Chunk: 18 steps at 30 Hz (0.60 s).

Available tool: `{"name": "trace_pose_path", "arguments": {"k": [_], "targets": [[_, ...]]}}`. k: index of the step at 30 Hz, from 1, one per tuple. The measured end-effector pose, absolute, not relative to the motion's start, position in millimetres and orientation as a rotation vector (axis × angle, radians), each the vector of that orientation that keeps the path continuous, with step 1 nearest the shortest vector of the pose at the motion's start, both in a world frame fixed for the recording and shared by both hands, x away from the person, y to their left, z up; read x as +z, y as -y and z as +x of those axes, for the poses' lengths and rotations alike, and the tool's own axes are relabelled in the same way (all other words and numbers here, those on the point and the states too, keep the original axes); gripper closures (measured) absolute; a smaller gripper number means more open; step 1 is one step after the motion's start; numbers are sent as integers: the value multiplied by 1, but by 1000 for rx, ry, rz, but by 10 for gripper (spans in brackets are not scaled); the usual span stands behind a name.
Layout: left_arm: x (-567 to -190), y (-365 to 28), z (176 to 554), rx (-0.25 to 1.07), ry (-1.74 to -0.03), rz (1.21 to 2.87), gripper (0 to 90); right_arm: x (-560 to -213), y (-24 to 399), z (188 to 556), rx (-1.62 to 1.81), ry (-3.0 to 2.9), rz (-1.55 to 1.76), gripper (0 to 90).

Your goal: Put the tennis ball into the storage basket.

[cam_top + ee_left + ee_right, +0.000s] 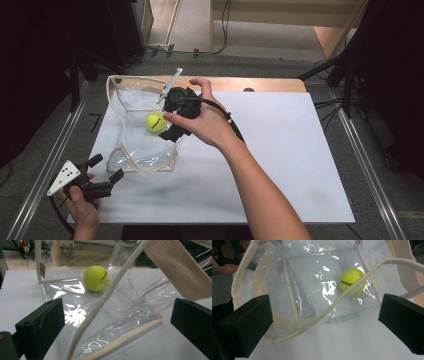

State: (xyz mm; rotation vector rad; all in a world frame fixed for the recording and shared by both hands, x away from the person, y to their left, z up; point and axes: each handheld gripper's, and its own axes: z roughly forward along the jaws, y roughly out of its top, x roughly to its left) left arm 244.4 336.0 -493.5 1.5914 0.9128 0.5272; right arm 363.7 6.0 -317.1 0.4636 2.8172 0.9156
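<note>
Inside clear bag (131, 107) sat tennis ball (155, 122), right gripper (170, 121) wide open above it, empty, left gripper (107, 169) open, empty, near bag corner.

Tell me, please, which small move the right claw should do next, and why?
Probably draw the right claw back out of the clear plastic bag with cream fabric trim. Its jaws stand wide open with nothing between them, and the yellow-green tennis ball already lies inside the bag, apart from the jaws. The open left claw waits near the bag's front edge.
</note>
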Motion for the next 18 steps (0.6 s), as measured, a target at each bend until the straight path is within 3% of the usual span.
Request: {"name": "trace_pose_path", "arguments": {"k": [18], "targets": [[-494,-336,245,530,-914,1598,0,-335,27,362,893,-2806,544,0]]}}
